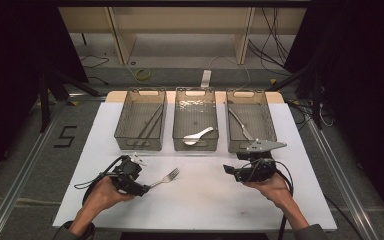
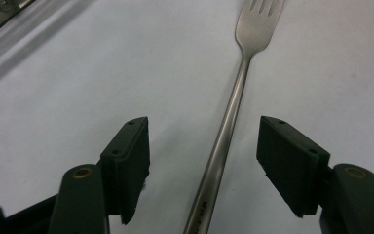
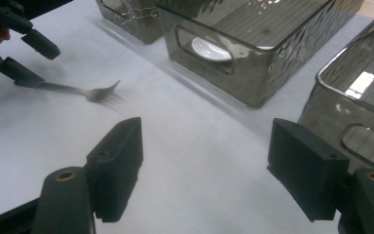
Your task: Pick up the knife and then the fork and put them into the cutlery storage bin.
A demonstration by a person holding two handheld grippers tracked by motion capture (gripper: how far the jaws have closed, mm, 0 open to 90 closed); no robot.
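Black pads of left claw (image 2: 202, 156) at bottom of left claw view, spread either side of fork (image 2: 233, 112) handle, not yet pressing (gap visible on both sides). Fork flat on white counter (image 1: 205, 200), just left of centre in high view, tines toward upper right, below three grey bins (image 1: 195, 120). Likely light, rigid, smooth steel: slippery, thin, lying low on the sheet. Best taken across the handle's mid-length, pads square to its narrow edges. Right claw (image 1: 228, 170) lower right of centre in high view, released, nothing between its pads.
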